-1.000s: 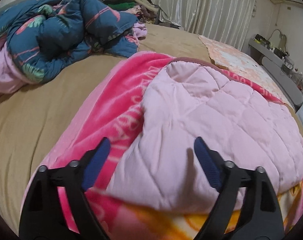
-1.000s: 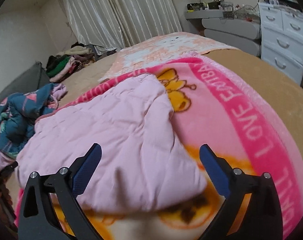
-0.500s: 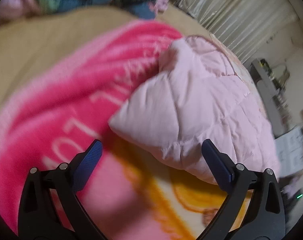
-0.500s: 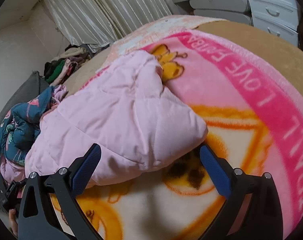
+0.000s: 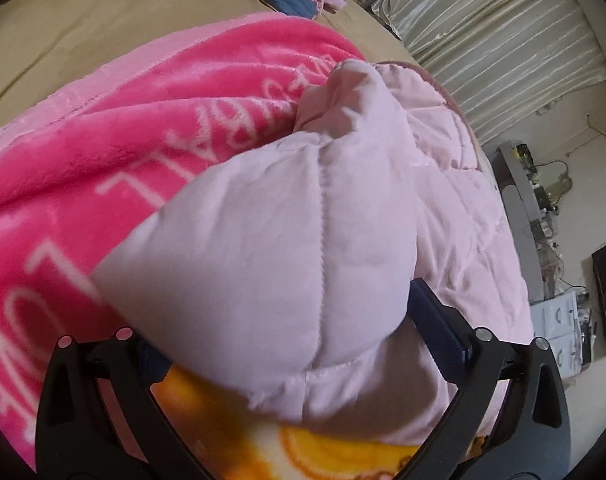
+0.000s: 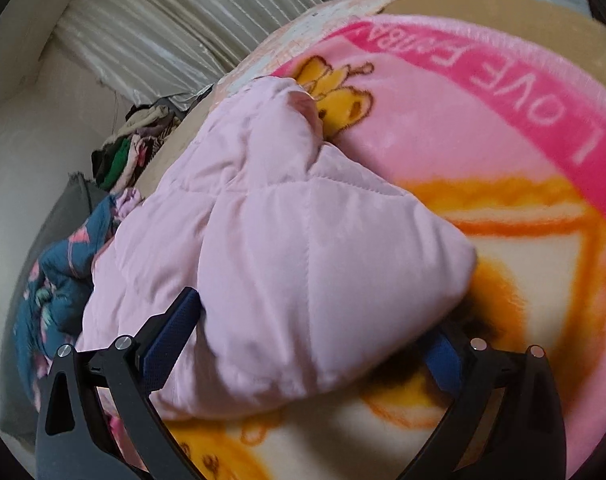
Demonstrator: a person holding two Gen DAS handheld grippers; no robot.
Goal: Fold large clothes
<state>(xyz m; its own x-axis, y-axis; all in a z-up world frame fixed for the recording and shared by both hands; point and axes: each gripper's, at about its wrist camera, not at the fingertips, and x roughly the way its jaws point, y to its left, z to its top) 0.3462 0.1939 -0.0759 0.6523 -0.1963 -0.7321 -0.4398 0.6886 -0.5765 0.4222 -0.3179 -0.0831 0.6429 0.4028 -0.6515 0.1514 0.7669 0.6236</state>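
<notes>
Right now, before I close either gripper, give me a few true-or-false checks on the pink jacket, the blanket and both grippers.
1. The quilted pink jacket lies on a pink blanket with white lettering. True.
2. The left gripper is clamped shut with nothing between its fingers. False: its jaws stand wide, with a jacket corner between them.
3. The right gripper straddles a corner of the jacket. True.
4. The blue floral bedding lies on top of the jacket. False: it is bunched up beside it, farther off on the bed.
5. The curtains are dark blue. False: they are pale.
</notes>
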